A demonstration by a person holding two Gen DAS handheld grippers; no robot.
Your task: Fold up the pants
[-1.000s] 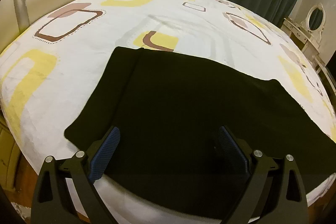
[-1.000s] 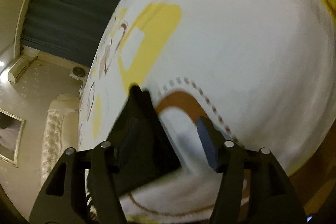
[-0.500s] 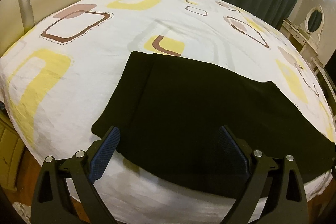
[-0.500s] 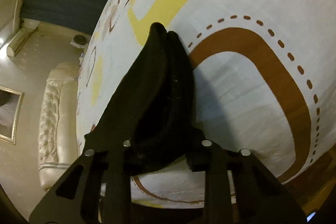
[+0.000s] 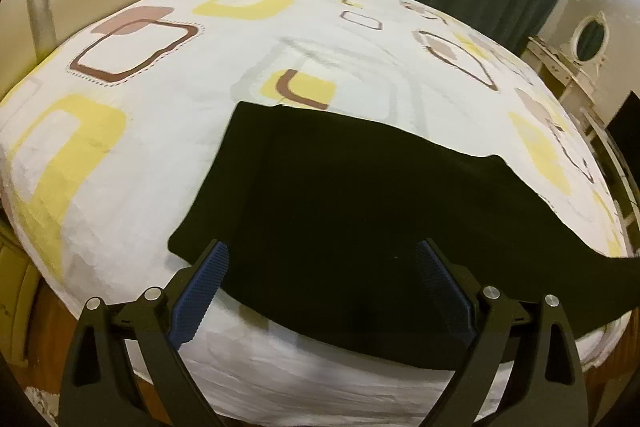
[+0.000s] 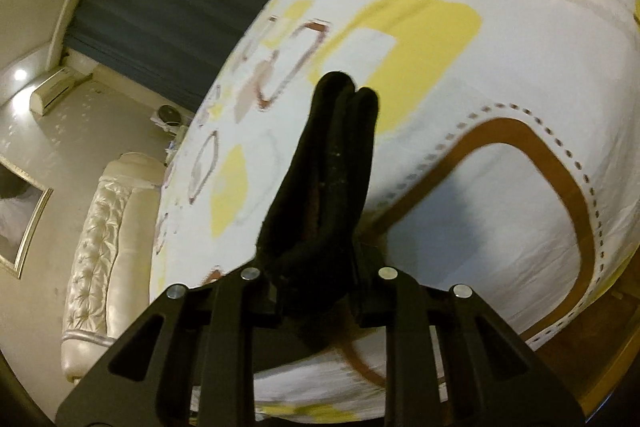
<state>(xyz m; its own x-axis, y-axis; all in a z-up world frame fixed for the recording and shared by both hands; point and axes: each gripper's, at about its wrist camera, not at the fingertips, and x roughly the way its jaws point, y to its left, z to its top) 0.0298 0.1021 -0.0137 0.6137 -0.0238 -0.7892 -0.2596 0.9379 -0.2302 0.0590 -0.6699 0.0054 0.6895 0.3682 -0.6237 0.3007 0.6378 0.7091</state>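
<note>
1. The black pants [image 5: 360, 211] are running out of the left wrist view at its right edge, so their far end cannot be seen there.
2. In the right wrist view the right gripper [image 6: 320, 279] is showing only the roots of its fingers; the pads are hiding under a bunched ridge of black cloth [image 6: 336, 167], and the rest of the garment is lying outside that picture.
3. The fabric is so dark that seams, pockets and waistband are impossible to make out; only a faint lengthwise crease near the left side is showing.
4. The right wrist view is blurring toward the upper edge, where the bedsheet [image 6: 500, 27] pattern is smearing.
5. The pants are lying flat on the patterned bedsheet [image 5: 160, 147] near the bed's front edge, a broad black panel stretching left to right, its left end squared off and its front edge curving along the mattress rim.
6. The right gripper is clamping the gathered end of the pants, the cloth standing up between its fingers in two or three thick folds above the sheet.
7. The left gripper [image 5: 320, 267] is hovering over the near edge of the pants with its blue pads [image 5: 204, 287] standing wide apart and gripping nothing.
</note>
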